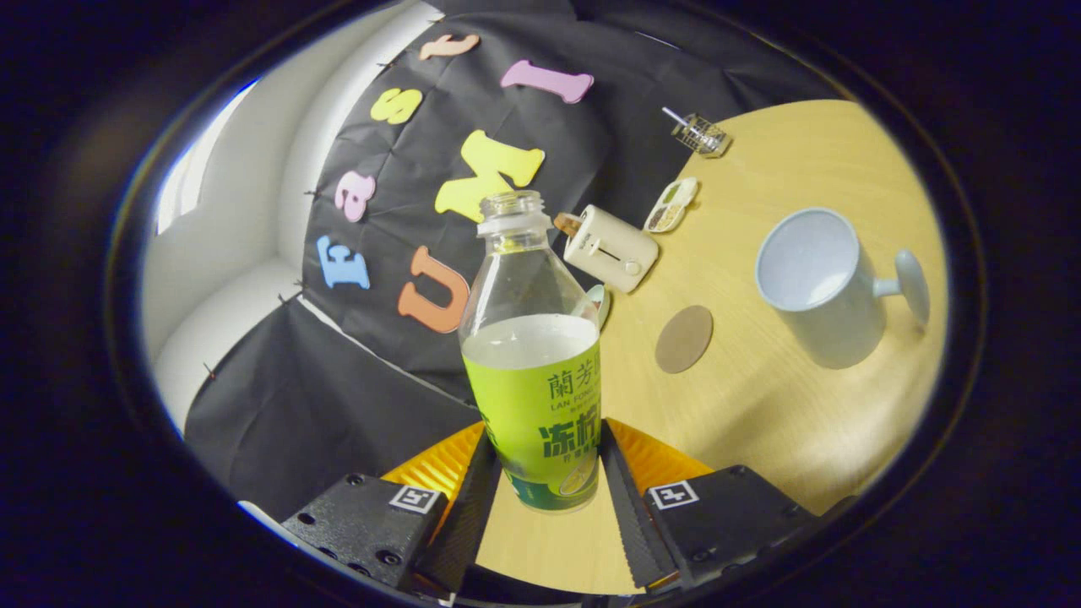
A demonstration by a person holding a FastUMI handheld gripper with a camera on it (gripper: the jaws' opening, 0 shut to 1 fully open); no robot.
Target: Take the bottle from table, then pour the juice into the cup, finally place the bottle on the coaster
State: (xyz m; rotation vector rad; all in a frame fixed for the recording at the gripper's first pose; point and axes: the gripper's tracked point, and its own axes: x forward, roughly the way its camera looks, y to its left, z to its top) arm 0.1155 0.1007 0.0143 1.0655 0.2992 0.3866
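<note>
Your tool grips the bottle, uncapped and lifted. Pouring step: carry it ahead-right, tilt over the cup.

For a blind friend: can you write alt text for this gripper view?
The tool grips an open bottle, tilted above a wooden table. Beyond it lie a round coaster, an empty cup and a small toaster.

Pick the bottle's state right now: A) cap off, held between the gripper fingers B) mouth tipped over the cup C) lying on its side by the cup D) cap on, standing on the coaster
A: the bottle has an open neck with no cap, and both fingers of the gripper press its labelled sides; the coaster and cup lie beyond.
</note>
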